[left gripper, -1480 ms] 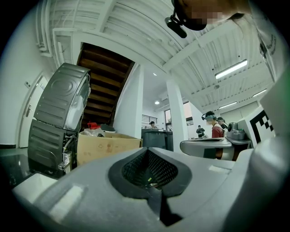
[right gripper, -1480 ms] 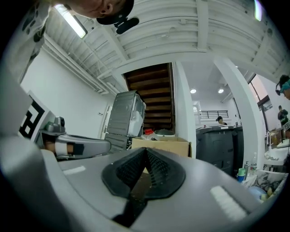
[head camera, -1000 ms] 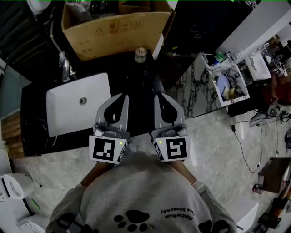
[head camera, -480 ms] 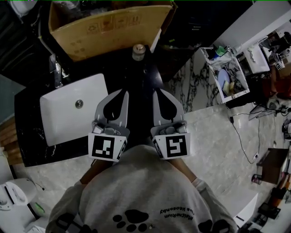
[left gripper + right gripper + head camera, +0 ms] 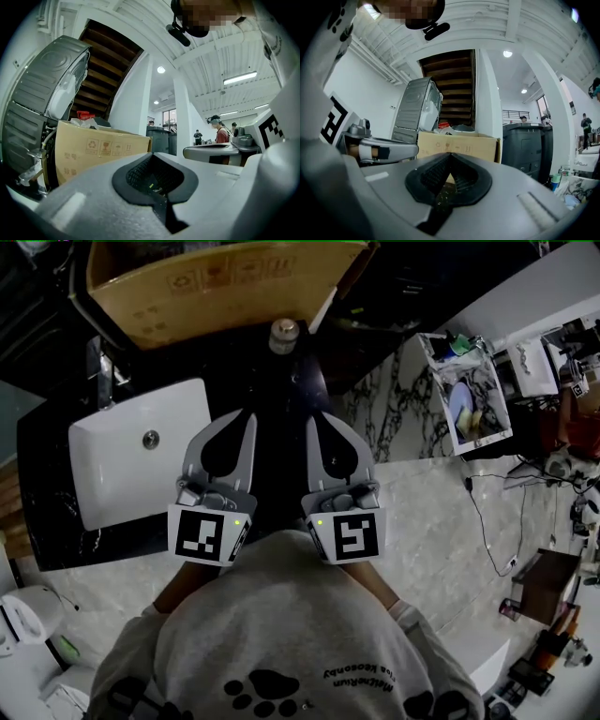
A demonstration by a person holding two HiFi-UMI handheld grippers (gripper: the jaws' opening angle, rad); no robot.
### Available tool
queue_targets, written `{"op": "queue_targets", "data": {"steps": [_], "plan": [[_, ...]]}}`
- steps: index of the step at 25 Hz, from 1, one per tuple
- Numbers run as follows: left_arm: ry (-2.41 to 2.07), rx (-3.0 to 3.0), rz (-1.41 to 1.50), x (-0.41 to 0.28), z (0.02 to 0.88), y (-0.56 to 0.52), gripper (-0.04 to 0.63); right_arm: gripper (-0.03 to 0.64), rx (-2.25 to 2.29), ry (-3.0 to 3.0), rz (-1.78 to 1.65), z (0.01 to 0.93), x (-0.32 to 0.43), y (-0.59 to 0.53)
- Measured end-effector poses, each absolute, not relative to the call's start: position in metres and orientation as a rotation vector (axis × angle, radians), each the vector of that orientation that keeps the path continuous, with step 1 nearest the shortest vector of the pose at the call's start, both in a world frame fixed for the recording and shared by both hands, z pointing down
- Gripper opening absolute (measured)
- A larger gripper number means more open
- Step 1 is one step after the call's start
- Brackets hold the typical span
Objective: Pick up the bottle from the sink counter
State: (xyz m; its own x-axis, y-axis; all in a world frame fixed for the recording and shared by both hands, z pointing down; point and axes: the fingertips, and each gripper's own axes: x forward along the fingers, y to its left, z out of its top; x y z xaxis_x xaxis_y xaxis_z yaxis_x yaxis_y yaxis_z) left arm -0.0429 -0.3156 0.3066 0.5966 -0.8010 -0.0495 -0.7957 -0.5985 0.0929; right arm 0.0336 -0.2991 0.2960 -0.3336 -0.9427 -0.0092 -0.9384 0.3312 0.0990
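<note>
The bottle (image 5: 284, 336), small with a pale round cap, stands on the black sink counter (image 5: 281, 395) just in front of a cardboard box. Both grippers are held level and side by side over the counter's front part, pointing toward the bottle. The left gripper (image 5: 244, 416) is short of the bottle and a little to its left. The right gripper (image 5: 315, 418) is short of it and slightly to its right. In the left gripper view the left gripper (image 5: 151, 157) has its jaws together with nothing between them. The right gripper (image 5: 449, 154) looks the same in its own view.
A white basin (image 5: 103, 474) with a faucet (image 5: 98, 367) is set into the counter left of the grippers. The large cardboard box (image 5: 216, 287) stands right behind the bottle. A white cart (image 5: 469, 399) with small items stands to the right over the marble floor.
The person and both grippers have edged forward toward the counter, so the whole scene has shifted in the head view. The grippers stay side by side, jaws still together.
</note>
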Motion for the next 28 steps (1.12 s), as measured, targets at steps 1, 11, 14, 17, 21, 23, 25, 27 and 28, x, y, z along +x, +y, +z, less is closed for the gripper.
{"op": "queue_targets", "data": {"steps": [1,11,14,17,21,23,25,27,28], "plan": [[-1.377,2.754,-0.124,-0.041,0.307,-0.318,0.002,0.000,1.774,-2.526,-0.139,0.296,0.034,-0.302],[-1.361,2.749,-0.071,-0.023,0.322,-0.345,0.002,0.000,1.744,-2.557,-0.087,0.314,0.047,-0.334],[-1.366,2.750,-0.058,-0.021,0.328,-0.353,0.002,0.000,1.740,-2.563,-0.074,0.321,0.050,-0.345],[-1.369,2.744,-0.042,-0.019,0.336,-0.362,0.002,0.000,1.730,-2.565,-0.072,0.326,0.052,-0.355],[-1.384,2.730,-0.021,-0.018,0.344,-0.376,0.002,0.000,1.710,-2.576,-0.060,0.335,0.054,-0.371],[-1.387,2.725,-0.016,-0.015,0.347,-0.382,0.002,0.000,1.706,-2.579,-0.054,0.337,0.057,-0.378],[-1.387,2.717,-0.009,-0.014,0.351,-0.388,0.002,0.000,1.699,-2.578,-0.048,0.341,0.058,-0.385],[-1.389,2.710,-0.004,-0.015,0.355,-0.394,0.002,0.000,1.692,-2.577,-0.041,0.346,0.058,-0.392],[-1.391,2.708,0.000,-0.015,0.357,-0.397,0.002,0.000,1.690,-2.576,-0.038,0.348,0.058,-0.396]]}}
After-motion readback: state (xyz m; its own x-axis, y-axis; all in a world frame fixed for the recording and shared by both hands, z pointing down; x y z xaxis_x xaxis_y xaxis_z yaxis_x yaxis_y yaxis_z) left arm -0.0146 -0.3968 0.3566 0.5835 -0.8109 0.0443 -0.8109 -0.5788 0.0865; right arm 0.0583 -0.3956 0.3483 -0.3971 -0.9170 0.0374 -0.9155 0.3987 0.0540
